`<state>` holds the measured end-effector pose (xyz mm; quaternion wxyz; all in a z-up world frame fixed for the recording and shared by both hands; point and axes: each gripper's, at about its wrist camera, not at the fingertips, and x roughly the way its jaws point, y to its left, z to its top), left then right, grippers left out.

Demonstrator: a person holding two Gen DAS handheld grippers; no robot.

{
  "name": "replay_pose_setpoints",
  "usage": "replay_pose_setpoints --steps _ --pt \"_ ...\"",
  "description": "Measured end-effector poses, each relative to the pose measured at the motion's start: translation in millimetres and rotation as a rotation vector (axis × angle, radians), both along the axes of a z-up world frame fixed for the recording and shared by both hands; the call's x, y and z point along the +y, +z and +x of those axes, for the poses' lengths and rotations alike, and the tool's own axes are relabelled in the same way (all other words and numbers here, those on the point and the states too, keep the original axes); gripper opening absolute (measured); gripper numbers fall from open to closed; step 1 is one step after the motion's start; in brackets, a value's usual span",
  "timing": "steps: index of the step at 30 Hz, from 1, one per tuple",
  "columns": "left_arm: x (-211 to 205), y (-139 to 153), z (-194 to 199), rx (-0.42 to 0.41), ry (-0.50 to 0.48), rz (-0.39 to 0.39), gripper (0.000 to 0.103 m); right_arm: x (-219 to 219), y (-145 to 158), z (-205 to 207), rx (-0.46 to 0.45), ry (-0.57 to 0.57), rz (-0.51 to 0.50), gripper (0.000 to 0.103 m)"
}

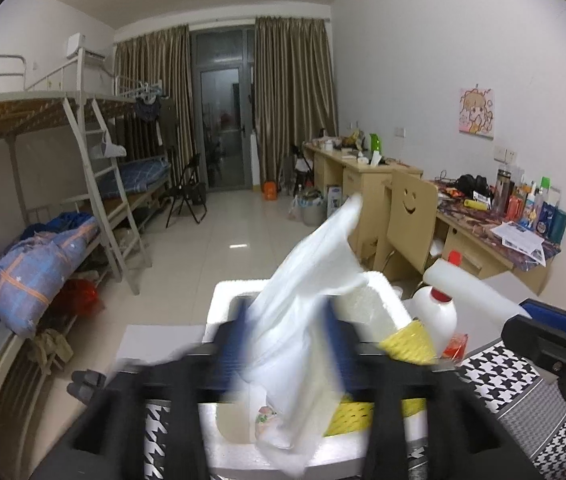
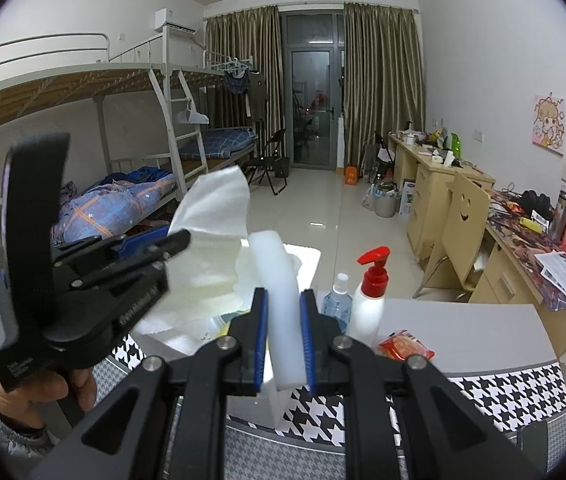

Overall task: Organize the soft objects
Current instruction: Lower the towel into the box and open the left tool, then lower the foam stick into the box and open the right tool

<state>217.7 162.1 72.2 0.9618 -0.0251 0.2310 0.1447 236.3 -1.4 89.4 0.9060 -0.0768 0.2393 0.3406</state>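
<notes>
A white soft cloth (image 1: 307,264) hangs between the blue pads of my left gripper (image 1: 285,348), over an open white foam box (image 1: 219,308). The jaws stand apart and the pads do not press the cloth; this view is blurred. The cloth's lower end droops into the box beside a yellow mesh piece (image 1: 407,344). In the right wrist view a hand holds the left gripper (image 2: 163,246) at the left, with the cloth (image 2: 215,216) at its tips. My right gripper (image 2: 285,344) is shut on an upright white foam strip (image 2: 277,280), just right of the box.
A white pump bottle with a red top (image 2: 369,304), a clear bottle (image 2: 337,300) and a red packet (image 2: 405,346) stand on the houndstooth-covered table (image 2: 503,384). Bunk beds (image 2: 123,200) line the left wall, desks and a chair (image 2: 463,216) the right.
</notes>
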Motion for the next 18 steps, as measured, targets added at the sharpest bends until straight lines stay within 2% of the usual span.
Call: replay_pose_setpoints --steps 1,5,7,18 --pt "1.9 -0.5 -2.2 -0.007 0.009 -0.002 0.081 1.1 -0.5 1.7 0.003 0.000 -0.001 0.019" --pt "3.8 2.5 -10.6 -0.030 0.030 0.030 0.088 3.8 -1.9 5.1 0.008 0.004 -0.004 0.019" --pt "6.1 4.8 -13.0 -0.040 0.042 0.029 0.096 5.6 -3.3 7.2 0.015 0.005 -0.007 0.019" --pt "12.6 10.7 -25.8 -0.065 0.090 0.047 0.102 18.3 -6.8 11.9 0.027 0.028 -0.013 0.019"
